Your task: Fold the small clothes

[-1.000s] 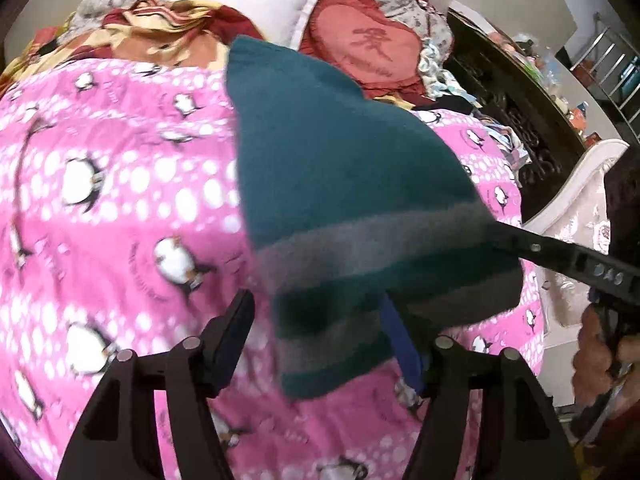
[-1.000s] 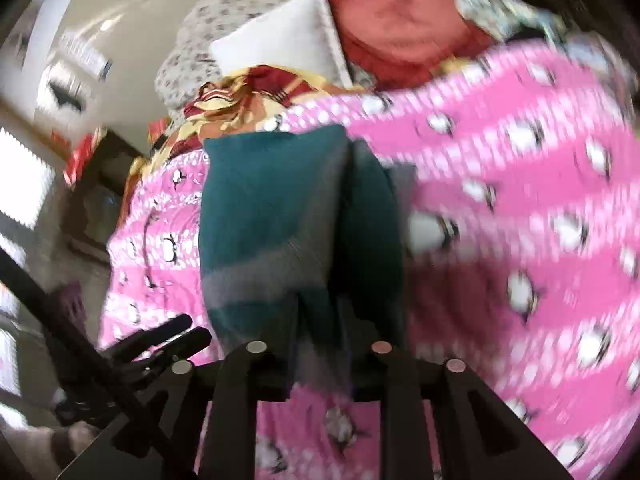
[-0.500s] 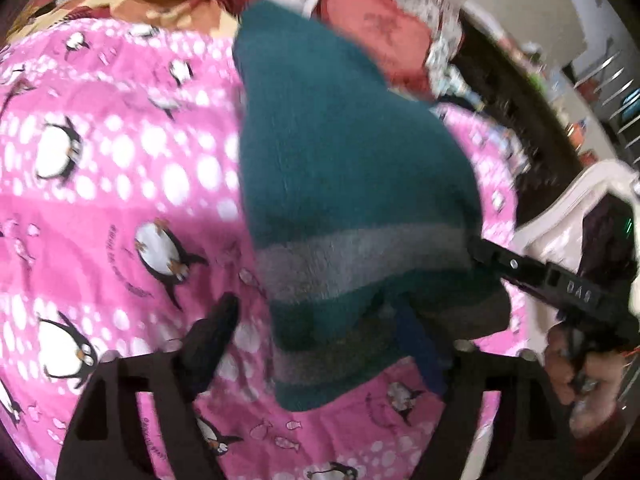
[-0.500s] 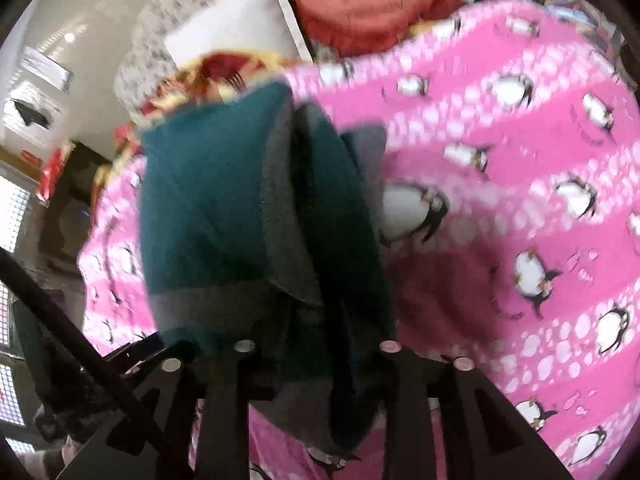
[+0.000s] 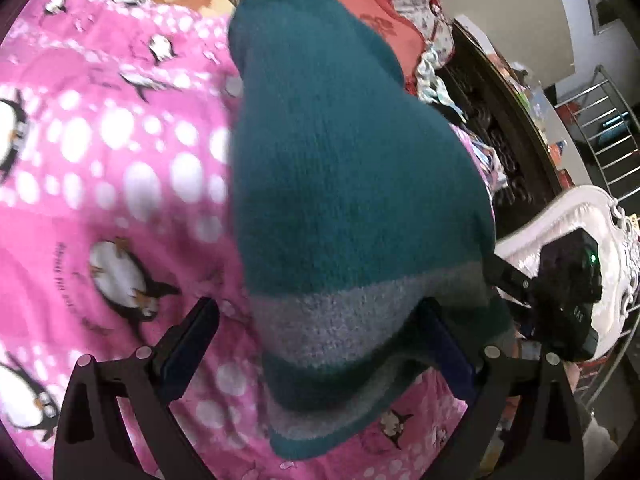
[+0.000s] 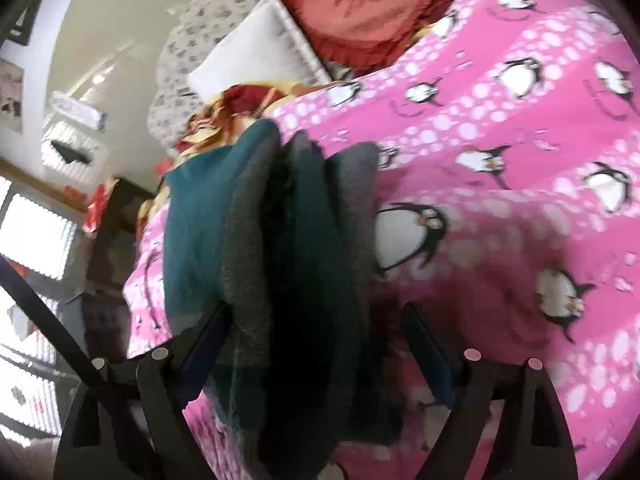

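Note:
A teal knit garment [image 5: 340,168] with grey stripes lies on the pink penguin blanket [image 5: 112,152]. Its striped hem sits between the fingers of my left gripper [image 5: 320,344], whose jaws are opening; the left finger stands clear and the right finger [image 5: 444,348] lies against the hem. In the right wrist view the garment [image 6: 200,232] shows as a bunched, folded edge between the fingers of my right gripper [image 6: 316,340]. Those jaws are opening too and the pads do not press on it. The right gripper's body [image 5: 568,304] shows beside the garment's right corner.
A white pillow [image 6: 256,56], a red heart cushion [image 6: 360,12] and a yellow-red cloth [image 6: 240,104] lie at the bed's head. Dark carved furniture [image 5: 512,152], a white ornate bed frame [image 5: 560,220] and a metal rack [image 5: 600,120] stand to the right.
Both grippers have sunk toward the blanket and spread their jaws. The right gripper, shut on the folded edge a second ago, has let it go; the garment now rests on the blanket.

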Action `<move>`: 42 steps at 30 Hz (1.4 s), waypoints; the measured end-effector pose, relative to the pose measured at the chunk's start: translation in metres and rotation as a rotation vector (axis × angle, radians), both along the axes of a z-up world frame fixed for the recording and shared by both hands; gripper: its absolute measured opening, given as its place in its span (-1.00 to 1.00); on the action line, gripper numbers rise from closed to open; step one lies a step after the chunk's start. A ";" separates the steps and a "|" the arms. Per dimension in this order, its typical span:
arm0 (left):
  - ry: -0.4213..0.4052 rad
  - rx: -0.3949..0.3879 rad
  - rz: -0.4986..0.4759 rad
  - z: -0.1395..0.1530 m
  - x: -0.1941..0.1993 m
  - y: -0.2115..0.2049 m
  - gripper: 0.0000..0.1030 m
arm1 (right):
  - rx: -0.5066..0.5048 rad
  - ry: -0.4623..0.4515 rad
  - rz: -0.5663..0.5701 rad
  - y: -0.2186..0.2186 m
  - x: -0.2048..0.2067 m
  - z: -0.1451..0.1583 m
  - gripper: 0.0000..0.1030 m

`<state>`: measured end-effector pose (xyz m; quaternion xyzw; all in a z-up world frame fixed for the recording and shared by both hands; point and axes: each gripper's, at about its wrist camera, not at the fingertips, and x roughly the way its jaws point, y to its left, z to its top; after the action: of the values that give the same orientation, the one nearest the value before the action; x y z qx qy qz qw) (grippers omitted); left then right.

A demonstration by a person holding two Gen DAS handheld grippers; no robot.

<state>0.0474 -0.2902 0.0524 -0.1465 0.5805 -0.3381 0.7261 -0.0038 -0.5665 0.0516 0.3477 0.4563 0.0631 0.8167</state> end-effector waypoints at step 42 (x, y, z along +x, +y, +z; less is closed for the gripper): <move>0.078 0.419 -0.167 0.012 -0.146 0.103 -0.07 | 0.089 0.246 0.371 0.156 -0.095 -0.041 -0.24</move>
<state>-0.0990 -0.1869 0.0644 0.0434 0.6758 -0.2632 0.6872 -0.0985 -0.4106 0.0103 0.2987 0.6054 0.1895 0.7130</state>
